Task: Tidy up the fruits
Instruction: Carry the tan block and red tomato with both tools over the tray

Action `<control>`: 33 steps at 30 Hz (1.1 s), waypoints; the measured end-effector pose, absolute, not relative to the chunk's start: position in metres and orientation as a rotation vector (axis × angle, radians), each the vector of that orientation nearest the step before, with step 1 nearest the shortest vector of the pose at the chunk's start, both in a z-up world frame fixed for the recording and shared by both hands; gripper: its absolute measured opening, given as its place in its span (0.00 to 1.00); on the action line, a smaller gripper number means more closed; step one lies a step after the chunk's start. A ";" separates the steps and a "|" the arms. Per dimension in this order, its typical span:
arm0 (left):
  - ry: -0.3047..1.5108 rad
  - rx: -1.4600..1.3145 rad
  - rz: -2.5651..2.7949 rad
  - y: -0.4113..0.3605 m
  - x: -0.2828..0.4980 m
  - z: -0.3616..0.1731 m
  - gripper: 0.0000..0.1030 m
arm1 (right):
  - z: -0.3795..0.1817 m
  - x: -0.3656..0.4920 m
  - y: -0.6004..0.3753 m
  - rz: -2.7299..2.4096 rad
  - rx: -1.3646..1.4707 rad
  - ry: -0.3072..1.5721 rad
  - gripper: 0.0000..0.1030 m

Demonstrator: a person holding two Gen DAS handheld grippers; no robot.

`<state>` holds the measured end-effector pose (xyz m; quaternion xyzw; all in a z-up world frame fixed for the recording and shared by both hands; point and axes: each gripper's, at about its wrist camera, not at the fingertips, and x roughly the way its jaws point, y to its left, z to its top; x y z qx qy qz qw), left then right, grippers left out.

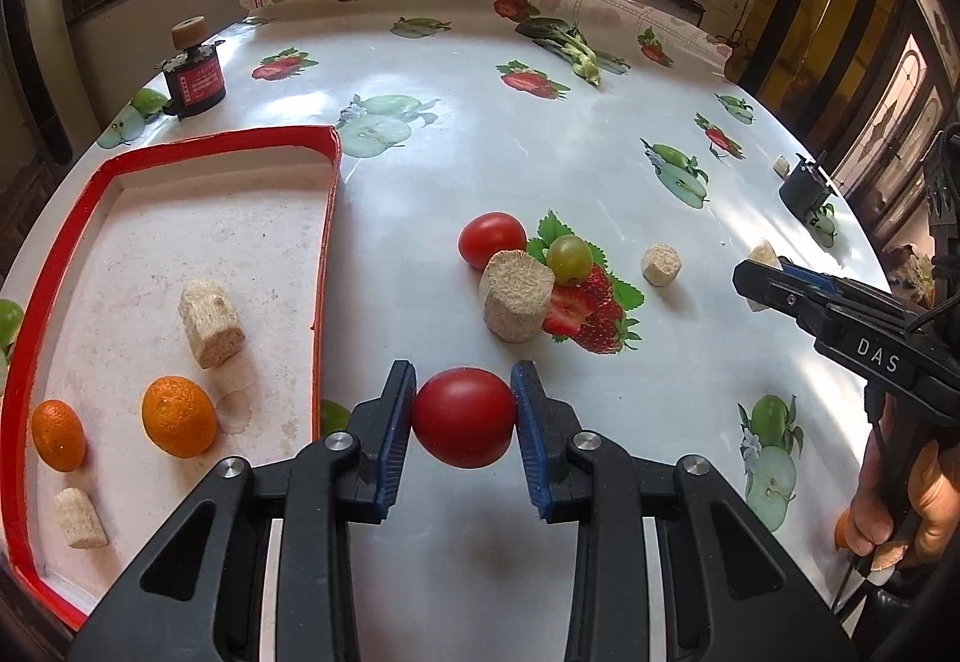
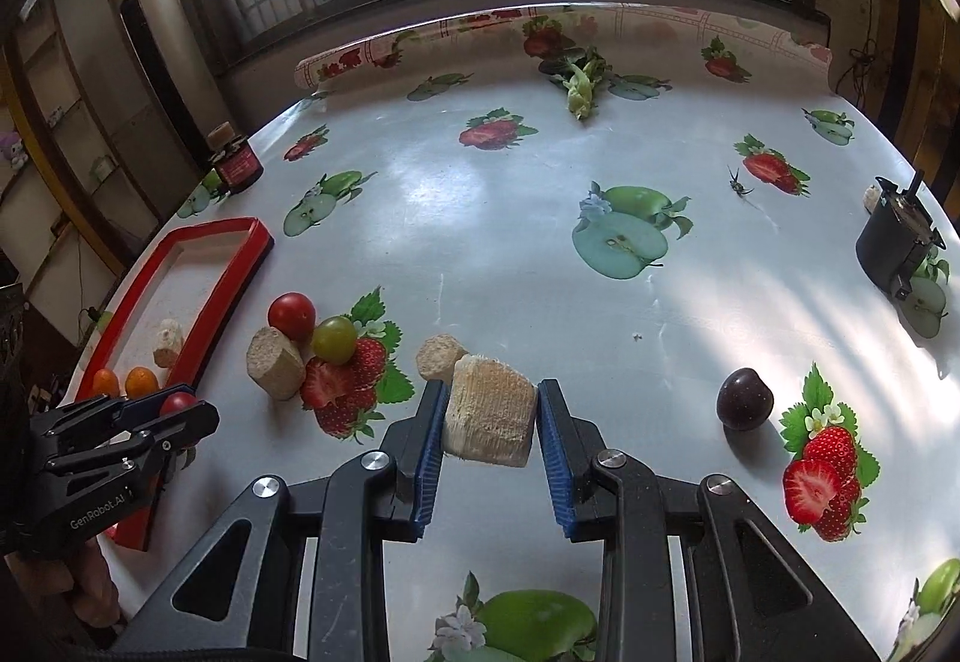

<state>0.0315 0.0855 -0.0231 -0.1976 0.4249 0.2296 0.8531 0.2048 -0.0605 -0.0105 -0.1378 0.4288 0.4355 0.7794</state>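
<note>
Tomato [image 1: 463, 417] clamped in left claw [image 1: 463, 410] — cork chunk [image 2: 489, 410] in right claw [image 2: 491, 416].

We see a red tomato [image 1: 463, 417], two orange citrus [image 1: 178, 416], a red-rimmed white tray [image 1: 327, 218], a beige chunk [image 2: 490, 410], a dark purple plum [image 2: 744, 398], blue pads [image 2: 552, 458], a white cloth [image 1: 480, 152] patterned with strawberries and green apples

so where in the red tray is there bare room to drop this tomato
The far half of the red tray is bare, beyond the cut stalk piece. The near end is crowded: two oranges and another stalk piece. The left hand-held gripper holds the tomato just outside the tray's right rim.
</note>
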 end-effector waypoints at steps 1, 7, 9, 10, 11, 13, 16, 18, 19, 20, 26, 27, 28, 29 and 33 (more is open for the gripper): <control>0.889 -0.416 0.486 0.086 0.029 -0.021 0.29 | -0.009 0.200 -0.058 0.951 -0.301 0.923 0.30; 0.862 -0.425 0.512 0.094 0.009 -0.012 0.29 | -0.003 0.175 -0.044 1.005 -0.324 0.911 0.30; 0.854 -0.430 0.523 0.098 0.002 -0.010 0.29 | -0.001 0.167 -0.038 1.021 -0.332 0.905 0.30; 0.850 -0.434 0.528 0.100 -0.001 -0.009 0.29 | 0.000 0.163 -0.035 1.028 -0.336 0.903 0.30; 0.846 -0.438 0.533 0.103 -0.005 -0.008 0.29 | 0.000 0.159 -0.032 1.038 -0.339 0.902 0.30; 0.840 -0.442 0.545 0.107 -0.011 -0.006 0.29 | 0.002 0.151 -0.025 1.054 -0.348 0.897 0.30; 0.832 -0.451 0.562 0.114 -0.020 -0.005 0.29 | 0.004 0.141 -0.015 1.078 -0.361 0.891 0.30; 0.827 -0.458 0.573 0.119 -0.026 -0.005 0.29 | 0.005 0.133 -0.007 1.092 -0.372 0.887 0.30; 0.824 -0.462 0.579 0.122 -0.028 -0.005 0.29 | 0.006 0.129 -0.004 1.099 -0.377 0.885 0.30; 0.821 -0.466 0.584 0.124 -0.031 -0.005 0.29 | 0.006 0.126 0.000 1.107 -0.382 0.884 0.30; 0.814 -0.480 0.613 0.138 -0.045 -0.004 0.29 | 0.008 0.108 0.021 1.150 -0.410 0.877 0.30; 0.812 -0.482 0.618 0.141 -0.047 -0.004 0.29 | 0.008 0.105 0.025 1.157 -0.414 0.876 0.30; 0.810 -0.484 0.623 0.143 -0.050 -0.004 0.29 | 0.008 0.102 0.028 1.164 -0.418 0.876 0.30; 0.809 -0.486 0.627 0.145 -0.051 -0.004 0.29 | 0.008 0.100 0.031 1.170 -0.422 0.875 0.30; 0.804 -0.494 0.643 0.152 -0.058 -0.004 0.29 | 0.009 0.090 0.042 1.194 -0.433 0.871 0.30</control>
